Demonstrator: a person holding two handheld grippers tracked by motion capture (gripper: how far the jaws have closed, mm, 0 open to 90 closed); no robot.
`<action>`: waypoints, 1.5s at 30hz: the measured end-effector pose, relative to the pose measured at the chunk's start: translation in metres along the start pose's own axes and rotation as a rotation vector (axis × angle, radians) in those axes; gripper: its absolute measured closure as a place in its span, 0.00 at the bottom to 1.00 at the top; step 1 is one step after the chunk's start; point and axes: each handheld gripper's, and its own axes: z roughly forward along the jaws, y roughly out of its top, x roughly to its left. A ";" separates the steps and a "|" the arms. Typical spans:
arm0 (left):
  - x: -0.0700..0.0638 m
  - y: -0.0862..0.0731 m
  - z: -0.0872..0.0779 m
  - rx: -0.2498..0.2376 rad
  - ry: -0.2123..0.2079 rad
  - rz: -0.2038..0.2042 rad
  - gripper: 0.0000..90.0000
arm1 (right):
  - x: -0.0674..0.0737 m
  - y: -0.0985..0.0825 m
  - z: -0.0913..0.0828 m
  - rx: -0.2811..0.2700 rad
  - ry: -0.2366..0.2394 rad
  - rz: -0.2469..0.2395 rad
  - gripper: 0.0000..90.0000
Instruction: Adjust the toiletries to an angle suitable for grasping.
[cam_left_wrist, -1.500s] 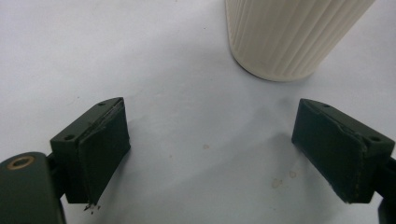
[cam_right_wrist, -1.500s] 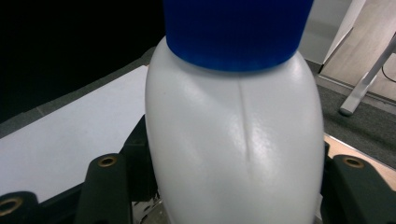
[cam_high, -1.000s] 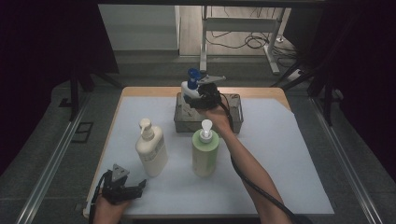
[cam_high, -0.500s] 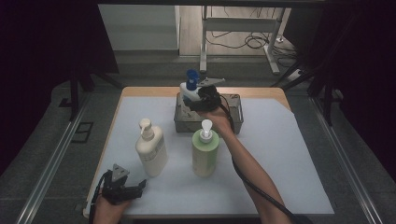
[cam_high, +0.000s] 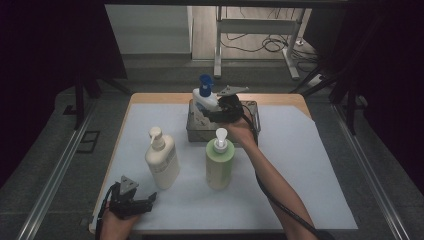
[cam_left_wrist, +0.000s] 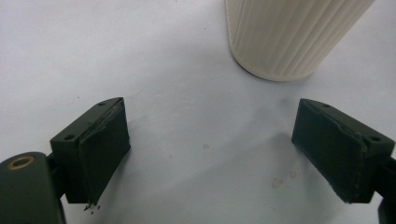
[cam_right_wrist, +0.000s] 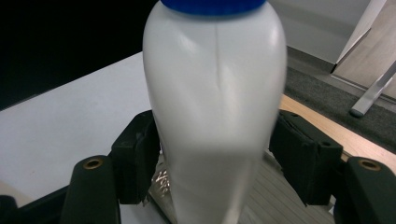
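- Little is shifting on the table since the earlier frames: the right gripper (cam_high: 212, 114) is staying at the far side, but its jaws have just been opening, with the white bottle (cam_right_wrist: 215, 107) standing between them.
- In the right gripper view, that bottle with its blue cap (cam_right_wrist: 212, 5) is sitting upright in the gap; the left pad is lying just at its side and the right pad is showing a slight gap, so the jaws are spreading rather than pinching.
- From the high view, the white bottle is standing in the grey metal basket (cam_high: 252, 111) at the far middle of the table.
- The left gripper (cam_high: 150, 202) is resting at the near left edge, its jaws spread wide over the bare white sheet (cam_left_wrist: 187, 116), nothing between them.
- Just beyond it, the cream pump bottle (cam_high: 161, 160) is standing upright, with the green pump bottle (cam_high: 219, 160) to its right, apart.
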 end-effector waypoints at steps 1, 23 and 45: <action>0.000 0.000 0.000 0.000 0.000 0.000 0.12 | -0.001 -0.001 -0.002 0.000 0.002 0.002 0.38; 0.000 0.000 0.000 -0.002 0.000 0.000 0.12 | -0.015 -0.024 -0.032 0.073 -0.001 0.041 0.62; 0.000 0.000 0.000 -0.002 -0.001 -0.001 0.12 | -0.026 -0.040 0.015 0.186 -0.077 0.100 0.98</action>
